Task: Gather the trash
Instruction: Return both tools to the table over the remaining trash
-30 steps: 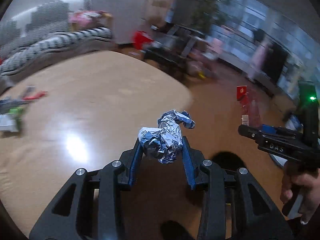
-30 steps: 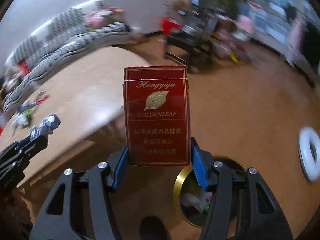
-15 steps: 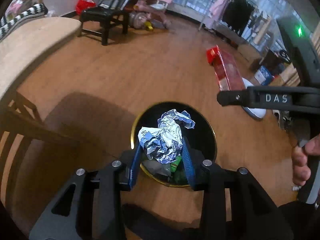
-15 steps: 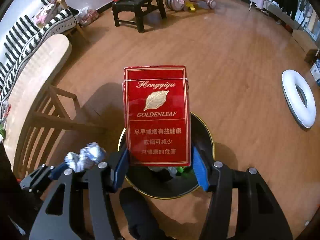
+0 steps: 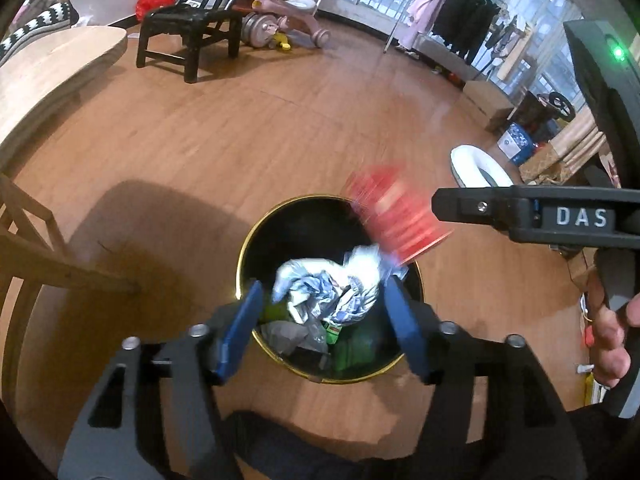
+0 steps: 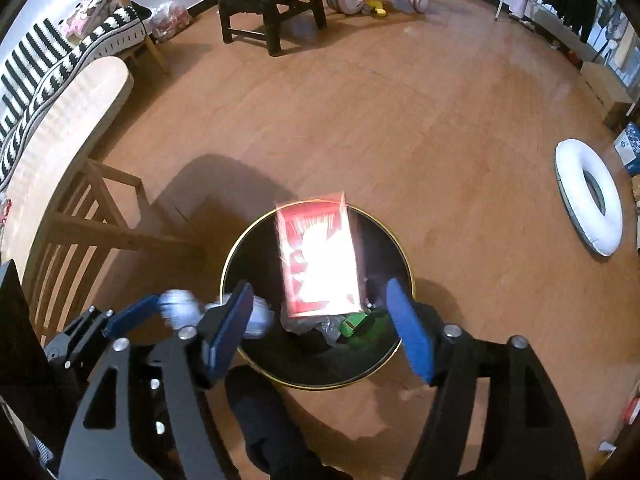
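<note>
Wooden flooring (image 6: 400, 120) in a warm orange-brown is spreading under both grippers, with a black wooden chair (image 6: 272, 8) far ahead and a white inflatable ring (image 6: 588, 196) off to the right. Directly below the left gripper (image 5: 324, 320) and the right gripper (image 6: 320, 316) is sitting a round black bin with a gold rim (image 6: 402, 248). Both are standing wide open. A red rectangular cigarette pack (image 6: 320, 256), blurred, is hanging loose over the bin between the right fingers, touching neither. A crumpled silver-blue foil wrapper (image 5: 332, 288) is floating loose between the left gripper's blue pads (image 5: 240, 332).
</note>
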`<act>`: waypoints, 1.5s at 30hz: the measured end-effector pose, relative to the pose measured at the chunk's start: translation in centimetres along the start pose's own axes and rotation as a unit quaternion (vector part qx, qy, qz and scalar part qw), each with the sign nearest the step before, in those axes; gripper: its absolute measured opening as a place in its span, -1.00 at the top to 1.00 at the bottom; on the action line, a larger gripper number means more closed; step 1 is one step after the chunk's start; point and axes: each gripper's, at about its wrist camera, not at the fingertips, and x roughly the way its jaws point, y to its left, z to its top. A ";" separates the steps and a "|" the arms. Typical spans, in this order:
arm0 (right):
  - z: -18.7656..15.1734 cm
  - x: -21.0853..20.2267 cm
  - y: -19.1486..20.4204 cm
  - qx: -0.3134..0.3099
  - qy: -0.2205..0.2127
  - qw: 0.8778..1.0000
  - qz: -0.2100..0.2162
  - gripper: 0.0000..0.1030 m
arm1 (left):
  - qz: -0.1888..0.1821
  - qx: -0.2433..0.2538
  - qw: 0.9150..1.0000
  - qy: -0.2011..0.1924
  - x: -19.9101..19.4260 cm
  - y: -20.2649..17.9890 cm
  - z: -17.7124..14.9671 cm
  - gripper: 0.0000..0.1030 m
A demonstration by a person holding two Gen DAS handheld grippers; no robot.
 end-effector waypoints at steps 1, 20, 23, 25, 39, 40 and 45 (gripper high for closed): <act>0.0 -0.1 0.1 0.001 -0.002 1.000 0.000 -0.35 | 0.002 0.001 1.000 0.003 0.2 0.1 -0.1 -0.28; 0.6 -8.9 17.0 -0.118 -0.164 0.970 0.133 -0.49 | 0.158 -0.114 0.969 -0.154 -21.0 12.3 -3.2 -0.84; -0.3 -10.2 23.3 -0.161 -0.173 0.956 0.176 -0.49 | 0.219 -0.139 0.950 -0.172 -26.4 16.4 -5.8 -0.84; -1.4 -11.0 28.5 -0.201 -0.169 0.943 0.203 -0.49 | 0.262 -0.159 0.934 -0.184 -30.3 19.4 -8.0 -0.84; -11.0 -12.5 51.6 -0.357 -0.137 0.877 0.293 -0.49 | 0.382 -0.273 0.856 -0.217 -46.2 30.5 -21.9 -0.84; -11.3 -12.3 52.4 -0.360 -0.136 0.875 0.294 -0.49 | 0.385 -0.274 0.854 -0.218 -46.4 30.6 -22.2 -0.84; -12.1 -11.6 54.6 -0.368 -0.129 0.872 0.296 -0.49 | 0.390 -0.284 0.849 -0.215 -47.3 32.1 -23.6 -0.84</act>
